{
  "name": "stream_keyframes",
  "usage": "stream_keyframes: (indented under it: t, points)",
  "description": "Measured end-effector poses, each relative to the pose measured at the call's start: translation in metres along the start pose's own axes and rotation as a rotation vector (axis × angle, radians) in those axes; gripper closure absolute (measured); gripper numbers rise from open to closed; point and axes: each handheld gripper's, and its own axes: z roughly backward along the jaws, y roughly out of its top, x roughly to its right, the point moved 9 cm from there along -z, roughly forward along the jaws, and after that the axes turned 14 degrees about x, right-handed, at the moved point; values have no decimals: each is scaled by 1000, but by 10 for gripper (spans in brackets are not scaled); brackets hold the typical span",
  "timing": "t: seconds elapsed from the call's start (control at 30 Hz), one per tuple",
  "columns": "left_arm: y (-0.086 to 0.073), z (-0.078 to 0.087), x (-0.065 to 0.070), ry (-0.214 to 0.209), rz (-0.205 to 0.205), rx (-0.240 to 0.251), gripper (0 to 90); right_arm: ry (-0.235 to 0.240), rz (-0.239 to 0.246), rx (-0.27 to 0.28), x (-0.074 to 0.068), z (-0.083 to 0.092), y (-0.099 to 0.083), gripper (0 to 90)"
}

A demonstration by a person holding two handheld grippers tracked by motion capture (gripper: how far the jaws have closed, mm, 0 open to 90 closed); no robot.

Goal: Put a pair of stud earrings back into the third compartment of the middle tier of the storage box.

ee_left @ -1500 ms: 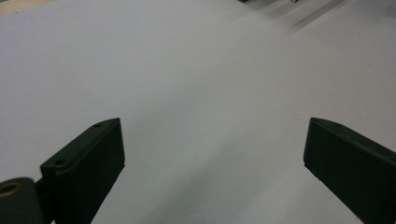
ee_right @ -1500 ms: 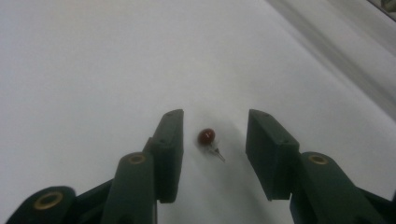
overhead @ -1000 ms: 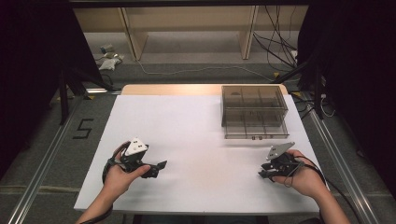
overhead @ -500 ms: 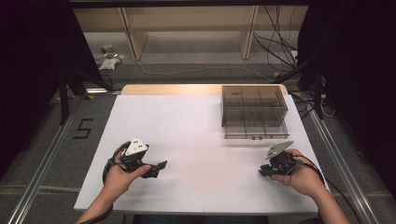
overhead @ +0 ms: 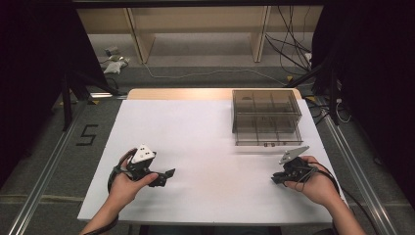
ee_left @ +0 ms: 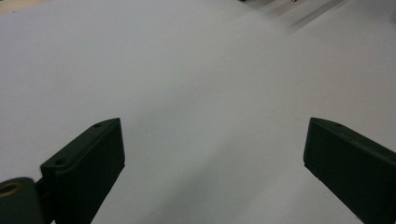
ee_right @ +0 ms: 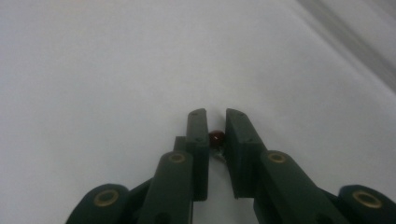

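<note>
1. Black right tongs point(ee_right: 215, 122) have just been closing, and their jaws now pinch a small dark red bead point(ee_right: 216, 137) between them, low over the white surface point(overhead: 205, 147).
2. Left tongs point(ee_left: 212, 154) stand wide open with nothing between the jaws, resting near the surface's near left part.
3. Farther back on the right, well apart from both tongs, stands a clear smoky box with compartments point(overhead: 266, 117).

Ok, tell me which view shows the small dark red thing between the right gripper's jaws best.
The right gripper view: the small dark red thing sits close up between the right gripper jaws, which have just been closing around it. In the high view it is too small to make out.
</note>
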Motion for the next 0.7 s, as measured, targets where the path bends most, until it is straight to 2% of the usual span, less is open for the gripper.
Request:
stream_keyframes:
  t: [0.1, 0.17, 0.23, 0.27, 0.33, 0.7]
  points:
    - [0, 0, 0, 0, 0, -1, 55, 1, -21, 4, 1, 1, 0, 806]
    - [0, 0, -1, 0, 1, -1, 55, -9, -15, 17, 4, 2, 1, 806]
    - [0, 0, 0, 0, 1, 1, 55, -10, -38, 23, 4, 4, 2, 806]
    - [0, 0, 0, 0, 1, 1, 55, -15, -22, 35, 6, 4, 3, 806]
    - [0, 0, 0, 1, 0, 0, 55, -13, -39, 40, 5, 5, 3, 806]
    - [0, 0, 0, 2, 1, 2, 55, -26, -51, 80, 8, 8, 9, 806]
